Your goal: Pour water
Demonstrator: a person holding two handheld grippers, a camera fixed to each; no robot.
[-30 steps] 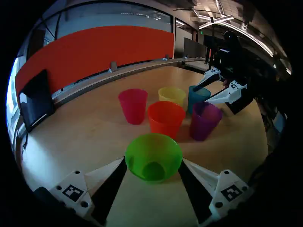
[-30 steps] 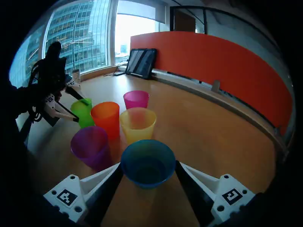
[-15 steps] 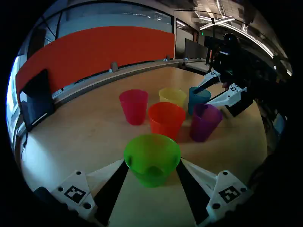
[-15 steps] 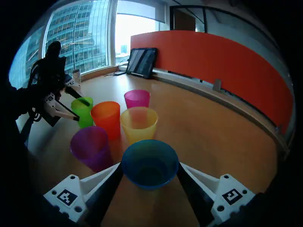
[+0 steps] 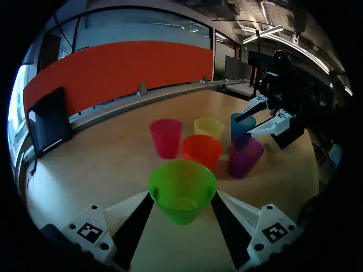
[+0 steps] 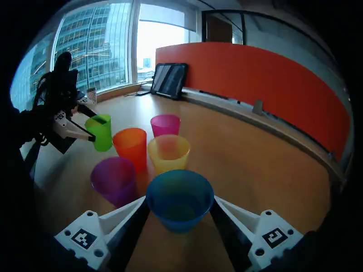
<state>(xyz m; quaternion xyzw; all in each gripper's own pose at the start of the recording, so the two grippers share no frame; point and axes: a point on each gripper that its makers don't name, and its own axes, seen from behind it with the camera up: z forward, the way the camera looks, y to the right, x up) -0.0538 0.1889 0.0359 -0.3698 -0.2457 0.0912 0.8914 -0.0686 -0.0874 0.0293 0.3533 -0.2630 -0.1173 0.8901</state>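
In the left gripper view my left gripper [image 5: 182, 199] is shut on a green cup [image 5: 182, 190], held upright a little above the wooden table [image 5: 113, 158]. In the right gripper view my right gripper [image 6: 180, 206] is shut on a blue cup [image 6: 179, 199], also lifted clear of the table. The green cup [image 6: 100, 132] and left gripper [image 6: 90, 130] appear far left in the right gripper view. The blue cup [image 5: 240, 124] and right gripper [image 5: 254, 122] appear at the right in the left gripper view. Whether either cup holds water is unclear.
Standing on the table between the two held cups are a pink cup [image 5: 166, 137], a yellow cup [image 5: 208, 128], an orange cup [image 5: 201, 151] and a purple cup [image 5: 244, 155]. A dark tablet [image 5: 47, 120] leans at the table's edge before an orange wall panel [image 5: 113, 68].
Both grippers have lifted their cups off the table. The green cup and the blue cup now sit higher against the standing cups than a second ago.
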